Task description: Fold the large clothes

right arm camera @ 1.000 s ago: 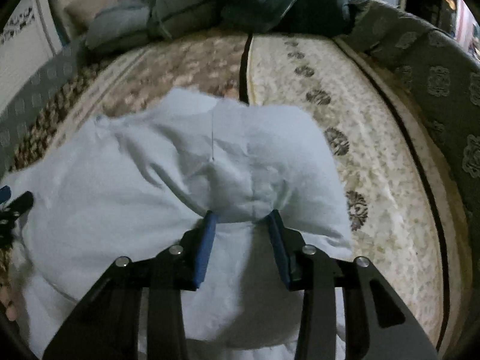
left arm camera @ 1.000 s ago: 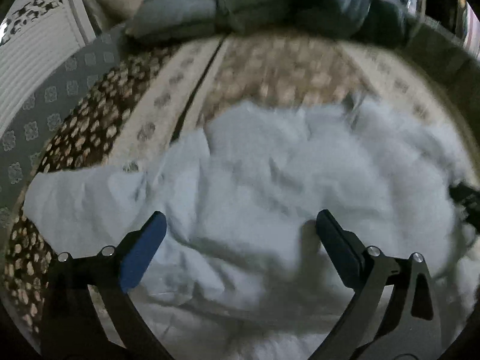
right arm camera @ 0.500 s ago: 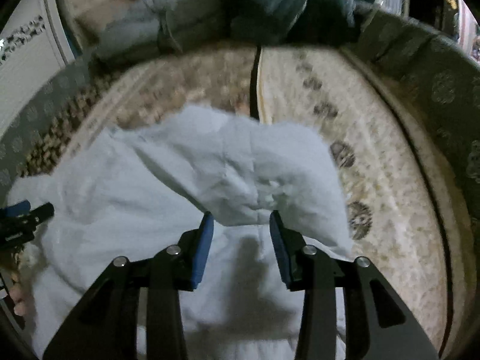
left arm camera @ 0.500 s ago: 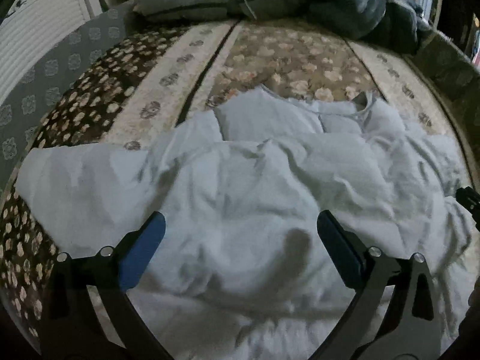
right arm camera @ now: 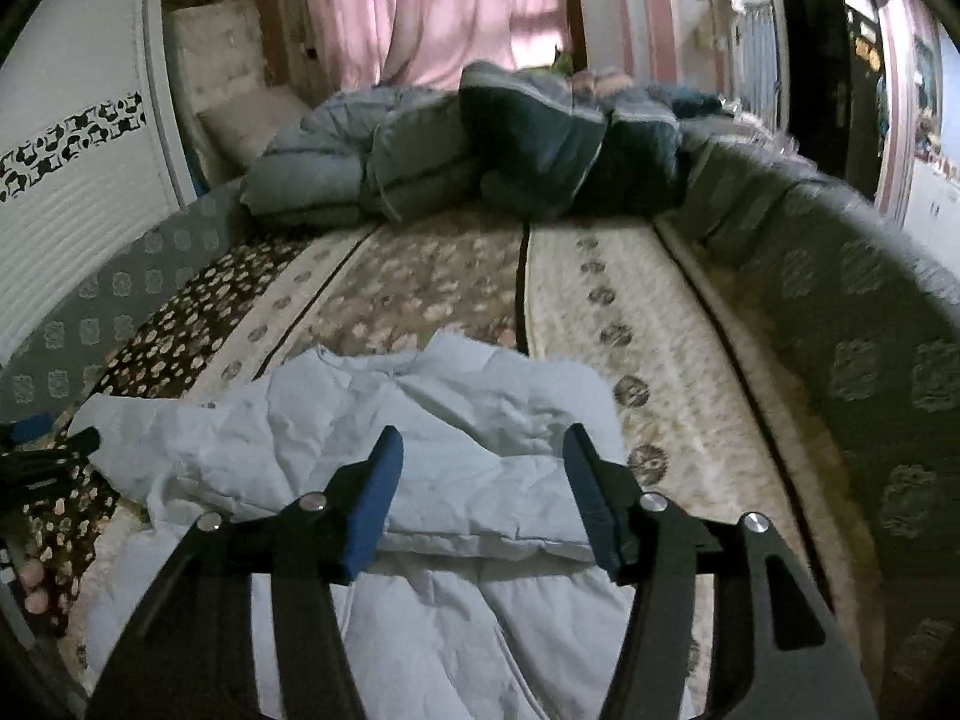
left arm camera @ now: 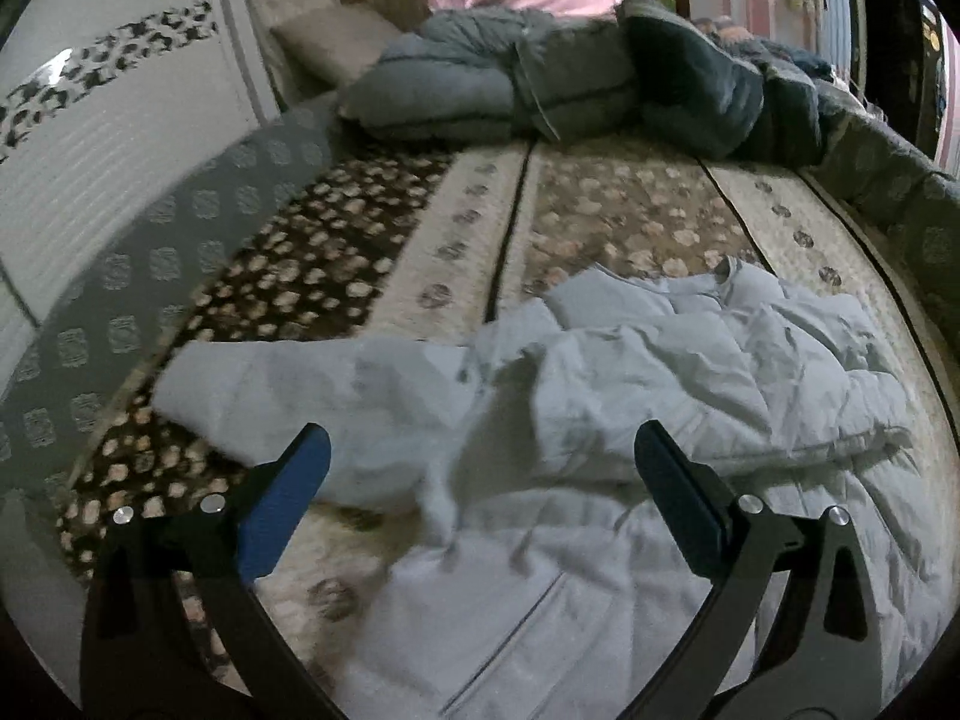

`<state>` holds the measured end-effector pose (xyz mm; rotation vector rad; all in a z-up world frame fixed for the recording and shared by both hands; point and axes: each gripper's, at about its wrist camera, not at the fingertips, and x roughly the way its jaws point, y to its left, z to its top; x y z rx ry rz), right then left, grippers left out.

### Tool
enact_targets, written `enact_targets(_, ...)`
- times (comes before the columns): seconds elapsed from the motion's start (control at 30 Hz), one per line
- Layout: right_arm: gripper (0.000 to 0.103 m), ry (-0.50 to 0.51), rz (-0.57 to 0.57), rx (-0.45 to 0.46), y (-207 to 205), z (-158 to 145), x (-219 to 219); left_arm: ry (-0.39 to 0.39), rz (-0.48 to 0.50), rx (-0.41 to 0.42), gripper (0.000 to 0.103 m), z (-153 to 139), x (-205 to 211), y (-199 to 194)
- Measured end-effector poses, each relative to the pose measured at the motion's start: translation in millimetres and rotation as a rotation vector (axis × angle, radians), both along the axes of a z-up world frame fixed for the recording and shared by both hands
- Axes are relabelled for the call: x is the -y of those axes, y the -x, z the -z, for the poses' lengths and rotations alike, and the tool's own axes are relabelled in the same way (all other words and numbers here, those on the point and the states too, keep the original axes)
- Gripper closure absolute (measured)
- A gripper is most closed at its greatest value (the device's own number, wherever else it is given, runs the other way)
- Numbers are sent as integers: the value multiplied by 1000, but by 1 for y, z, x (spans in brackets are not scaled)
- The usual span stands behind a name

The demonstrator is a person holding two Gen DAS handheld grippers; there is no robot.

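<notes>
A large pale blue-white padded garment lies crumpled on the patterned bed cover; one sleeve stretches out to the left. In the right wrist view the garment has its upper part folded back over the body. My left gripper is open and empty, held above the garment's left half. My right gripper is open and empty, just above the folded edge. The left gripper's tip shows at the right wrist view's left edge.
A pile of grey and dark blue quilts lies at the far end of the bed. A grey patterned bolster runs along the right side. A white cabinet stands on the left. Pink curtains hang behind.
My right gripper has opened and let go of the garment fold, which now lies on the body. Both grippers have drawn back and up from the garment.
</notes>
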<state>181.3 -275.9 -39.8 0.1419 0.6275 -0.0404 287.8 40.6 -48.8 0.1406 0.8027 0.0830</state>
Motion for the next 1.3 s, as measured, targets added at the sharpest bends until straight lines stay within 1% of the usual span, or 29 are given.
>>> enact_targets(0.17, 45, -8, 1, 6, 29, -16, -13, -5, -26, 31, 3, -28, -25, 40)
enact_targets(0.27, 45, -52, -14, 12, 49, -29, -22, 20, -29, 51, 3, -46, -39, 63)
enact_targets(0.33, 45, -63, -21, 3, 59, -37, -29, 42, -14, 56, 3, -58, -46, 74)
enact_targets(0.43, 45, -94, -48, -9, 74, -57, -40, 45, -4, 82, 3, -85, -57, 93)
enact_targets(0.5, 45, -132, -70, -9, 82, -73, -46, 44, -14, 119, 3, -110, -70, 106)
enact_targets(0.57, 45, -154, -95, 1, 92, -95, -56, 78, -26, 132, 3, -129, -84, 113)
enact_targets(0.6, 45, -150, -100, 9, 96, -102, -61, 92, -30, 131, 3, -138, -91, 114)
enact_targets(0.63, 45, -136, -110, 24, 101, -114, -68, 91, -39, 139, 3, -148, -100, 116)
enact_targets(0.73, 45, -100, -144, 75, 111, -143, -85, 53, -83, 194, 3, -170, -121, 118)
enact_targets(0.83, 45, -70, -153, 113, 111, -164, -96, 66, -85, 212, 3, -186, -142, 114)
enact_targets(0.9, 42, -52, -155, 139, 106, -174, -101, 36, -95, 229, 3, -193, -152, 110)
enact_targets(0.93, 35, -31, -150, 145, 100, -176, -103, 17, -108, 238, 3, -195, -157, 106)
enact_targets(1.0, 34, 14, -117, 139, 90, -174, -107, 11, -133, 240, 3, -194, -167, 100)
enact_targets(1.03, 34, 23, -104, 120, 81, -167, -106, 22, -135, 236, 3, -193, -172, 98)
enact_targets(1.07, 34, 10, -107, 104, 73, -159, -105, 44, -135, 230, 3, -189, -179, 93)
enact_targets(1.13, 34, 15, -85, 82, 61, -146, -101, 47, -154, 213, 3, -174, -188, 84)
enact_targets(1.2, 34, 46, -52, 69, 48, -128, -97, 22, -169, 195, 3, -153, -196, 74)
enact_targets(1.23, 34, 53, -46, 62, 43, -122, -95, 3, -181, 183, 3, -139, -200, 67)
enact_targets(1.3, 34, 60, -30, 39, 27, -105, -89, -10, -194, 160, 3, -119, -205, 57)
